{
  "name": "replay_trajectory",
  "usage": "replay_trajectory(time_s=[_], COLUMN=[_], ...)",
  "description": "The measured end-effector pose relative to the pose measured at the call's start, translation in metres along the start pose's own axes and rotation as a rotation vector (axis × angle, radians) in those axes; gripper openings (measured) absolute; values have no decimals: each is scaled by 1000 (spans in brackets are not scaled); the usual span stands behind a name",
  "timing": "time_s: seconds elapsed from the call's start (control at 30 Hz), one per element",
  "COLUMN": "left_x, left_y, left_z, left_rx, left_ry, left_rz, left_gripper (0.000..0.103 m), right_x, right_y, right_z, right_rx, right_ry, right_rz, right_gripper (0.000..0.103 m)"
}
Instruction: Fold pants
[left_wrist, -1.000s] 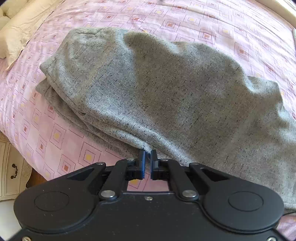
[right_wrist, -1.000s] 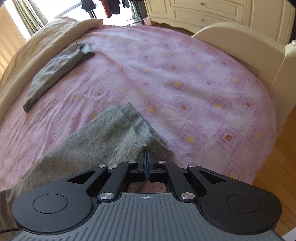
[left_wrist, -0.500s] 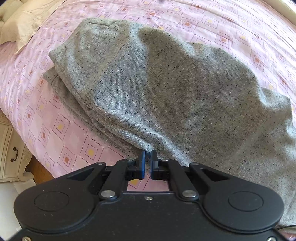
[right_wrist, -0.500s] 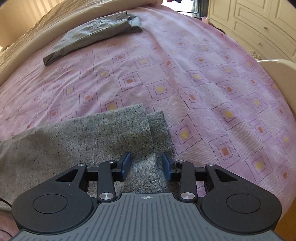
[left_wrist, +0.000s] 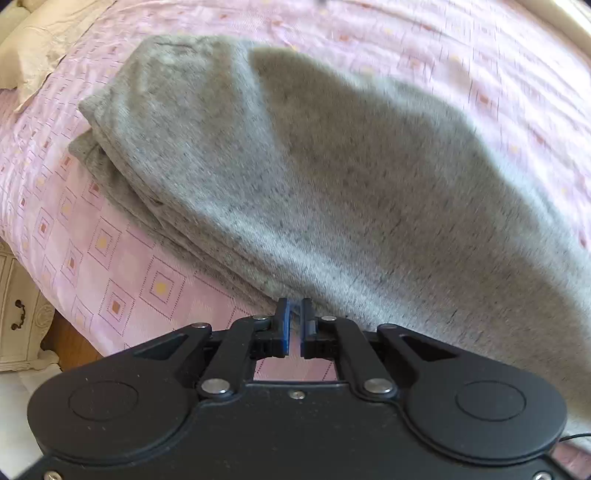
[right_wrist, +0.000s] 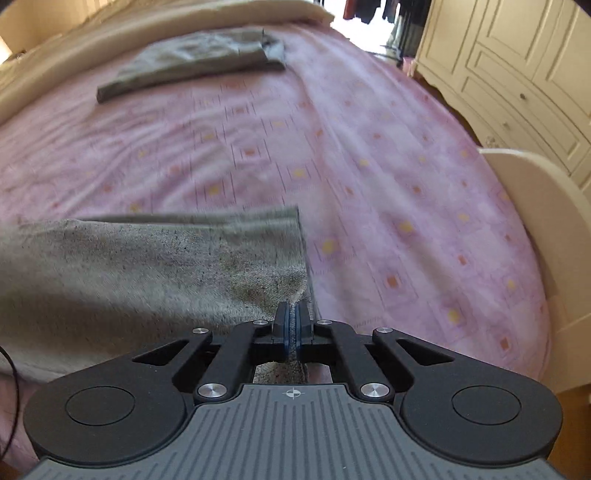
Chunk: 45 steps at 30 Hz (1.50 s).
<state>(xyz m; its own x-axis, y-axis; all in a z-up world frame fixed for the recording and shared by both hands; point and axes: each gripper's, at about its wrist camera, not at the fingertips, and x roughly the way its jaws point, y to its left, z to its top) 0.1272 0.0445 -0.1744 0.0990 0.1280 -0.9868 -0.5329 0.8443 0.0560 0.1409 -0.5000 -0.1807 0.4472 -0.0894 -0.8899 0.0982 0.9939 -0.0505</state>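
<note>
Pants (left_wrist: 332, 177) lie lengthwise on your pink bedspread (right_wrist: 332, 147), doubled leg over leg. Your right gripper (right_wrist: 293, 325) is clenched on the hem corner; your left gripper (left_wrist: 294, 314) is clenched too, seemingly pinching the near edge, though blur hides it. Next, carry both ends together evenly.

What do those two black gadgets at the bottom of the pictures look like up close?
Both are flat black plastic bodies with two round discs, silver rivets and jointed link bars leading to small blue-padded fingers. The left gripper has a smooth black deck. The right gripper has a ribbed grey deck bearing a crosshair mark, with a thin black cable beside it.
</note>
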Motion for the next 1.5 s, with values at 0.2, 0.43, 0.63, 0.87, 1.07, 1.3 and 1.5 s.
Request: replay_trajectory(time_s=[0.2,0.43,0.63,0.87,1.07,1.3,1.5], left_x=[-12,-12,-64,-65,-38,-6,-1], left_y=[-3,-10,-51,-120,-164,-173,-163], left_z=[-6,-19,-36,-44,-64,-83,-94], left_rx=[15,44,200,290,378,433,442], left_ry=[-34,5,-110,-114,-75,-90,-171], left_rz=[-20,13,-17,-96,-127,-82,-16], left_gripper=[6,7,16,35,51,66,100], right_x=[-24,-5,-21,-6,14,28,33], right_y=[5,4,-12,50,121,154,158], right_z=[9,17,20,58,71,67,68], right_rx=[-1,-56,-31,-380,-735,-995,-1041], right_ry=[-97,-46,-136,-165,-150,-107,-65], right_rz=[14,-23,-9,271,411,457,492], right_gripper=[3,5,8,21,23,23,23])
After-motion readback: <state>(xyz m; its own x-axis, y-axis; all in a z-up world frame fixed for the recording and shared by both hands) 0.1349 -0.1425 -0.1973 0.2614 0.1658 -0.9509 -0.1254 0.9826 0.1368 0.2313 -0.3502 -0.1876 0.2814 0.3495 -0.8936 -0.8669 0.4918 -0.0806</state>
